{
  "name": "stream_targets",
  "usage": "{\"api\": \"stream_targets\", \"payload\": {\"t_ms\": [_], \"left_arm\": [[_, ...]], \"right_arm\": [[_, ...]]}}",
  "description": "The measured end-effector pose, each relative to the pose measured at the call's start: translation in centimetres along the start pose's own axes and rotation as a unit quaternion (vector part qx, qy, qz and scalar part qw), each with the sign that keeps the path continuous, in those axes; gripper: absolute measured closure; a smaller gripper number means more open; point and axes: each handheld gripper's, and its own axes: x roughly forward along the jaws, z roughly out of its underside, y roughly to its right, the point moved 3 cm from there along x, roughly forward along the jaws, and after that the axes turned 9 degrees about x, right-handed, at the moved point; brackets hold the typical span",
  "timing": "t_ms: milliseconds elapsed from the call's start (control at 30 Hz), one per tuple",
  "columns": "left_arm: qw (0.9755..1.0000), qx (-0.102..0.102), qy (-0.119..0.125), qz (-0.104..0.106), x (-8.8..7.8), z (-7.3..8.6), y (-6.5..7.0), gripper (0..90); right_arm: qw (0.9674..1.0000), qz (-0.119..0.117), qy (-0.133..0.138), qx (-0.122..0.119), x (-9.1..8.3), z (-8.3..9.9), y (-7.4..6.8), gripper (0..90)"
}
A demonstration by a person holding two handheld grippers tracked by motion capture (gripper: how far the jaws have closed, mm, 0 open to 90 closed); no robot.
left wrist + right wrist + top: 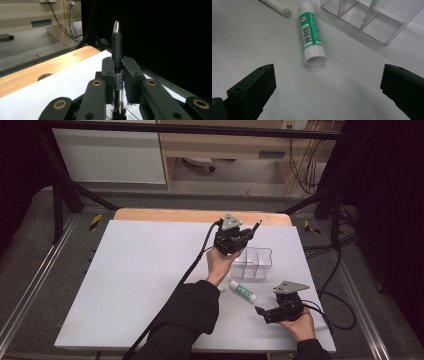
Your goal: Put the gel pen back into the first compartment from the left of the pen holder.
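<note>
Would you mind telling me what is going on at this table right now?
A person works with two hand-held grippers. The left gripper is shut on a black pen, held up above the clear divided organizer. The right gripper rests near the table's front edge, jaws open, facing a green-and-white glue stick lying beside the organizer.

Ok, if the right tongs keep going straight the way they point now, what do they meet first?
Most likely the green-and-white glue stick lying on the white table: it sits ahead between the open right tongs, with the clear plastic divided box farther on. Depth is uncertain.

hand-held gripper [117,72] clamping black pen [116,45]
</note>
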Motion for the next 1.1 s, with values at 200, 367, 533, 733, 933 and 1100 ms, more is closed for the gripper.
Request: {"api": "stream_targets", "payload": {"t_ms": [200,367,533,733,933,1100], "left_arm": [[1.0,0.003,0.001,-0.003,1.1,0.0,-0.2,78.8],[1.0,0.001,-0.007,-0.003,1.9,0.5,-0.8,78.8],[0.9997,0.002,-0.024,0.001,2.4,1.4,-0.7,78.8],[0.9995,0.003,-0.031,0.007,2.8,2.4,-0.6,78.8],[0.9991,0.0,-0.039,0.013,2.7,3.2,-0.5,78.7],[0.9987,-0.002,-0.048,0.016,2.5,3.8,-0.7,78.6]], "right_arm": [[1.0,-0.001,0.001,0.0,0.0,0.0,0.0,0.7],[1.0,-0.002,-0.001,0.0,0.0,0.0,0.0,0.7],[1.0,-0.003,-0.001,0.001,0.0,0.0,-0.1,0.7],[1.0,-0.003,0.001,0.0,0.0,0.0,-0.1,0.7],[1.0,-0.002,-0.001,-0.001,0.0,0.0,0.0,0.7],[1.0,-0.002,-0.001,-0.003,0.0,0.0,0.0,0.7]]}}
